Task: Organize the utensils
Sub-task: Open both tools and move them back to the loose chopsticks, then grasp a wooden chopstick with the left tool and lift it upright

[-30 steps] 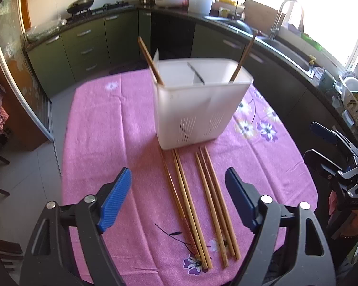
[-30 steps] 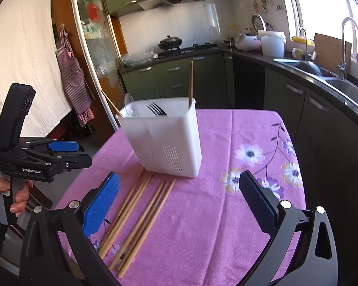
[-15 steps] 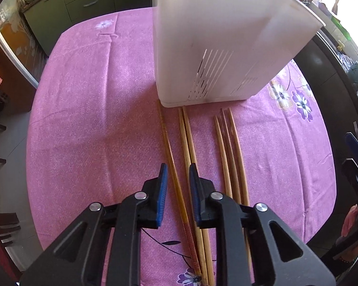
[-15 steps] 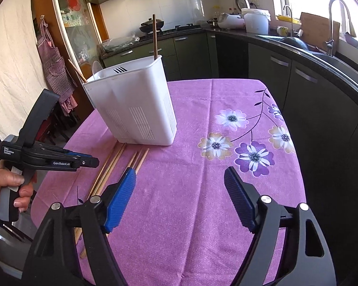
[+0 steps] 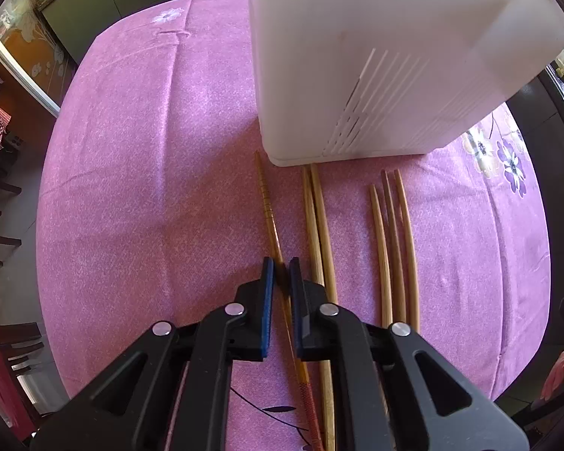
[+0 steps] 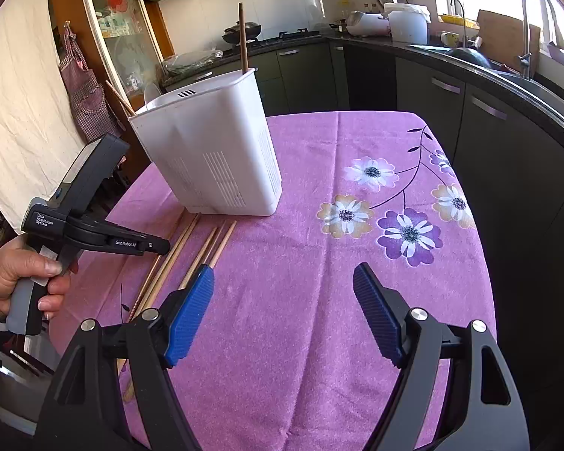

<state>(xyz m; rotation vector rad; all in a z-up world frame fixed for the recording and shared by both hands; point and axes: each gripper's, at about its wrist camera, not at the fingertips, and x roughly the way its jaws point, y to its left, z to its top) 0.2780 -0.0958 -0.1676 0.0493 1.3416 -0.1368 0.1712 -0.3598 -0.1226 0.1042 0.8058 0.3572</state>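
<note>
Our left gripper (image 5: 279, 276) pinches the dark chopstick (image 5: 267, 206) before the white caddy (image 5: 376, 67) — right gripper (image 6: 282, 300) fingers spread.

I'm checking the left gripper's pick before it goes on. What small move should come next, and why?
Probably lift straight up. The left gripper is shut on the dark chopstick, which lies flat on the tablecloth short of the white holder, where it likely belongs.

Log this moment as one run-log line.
left tongs: shut on dark chopstick | right tongs: open, empty | white holder: upright
</note>
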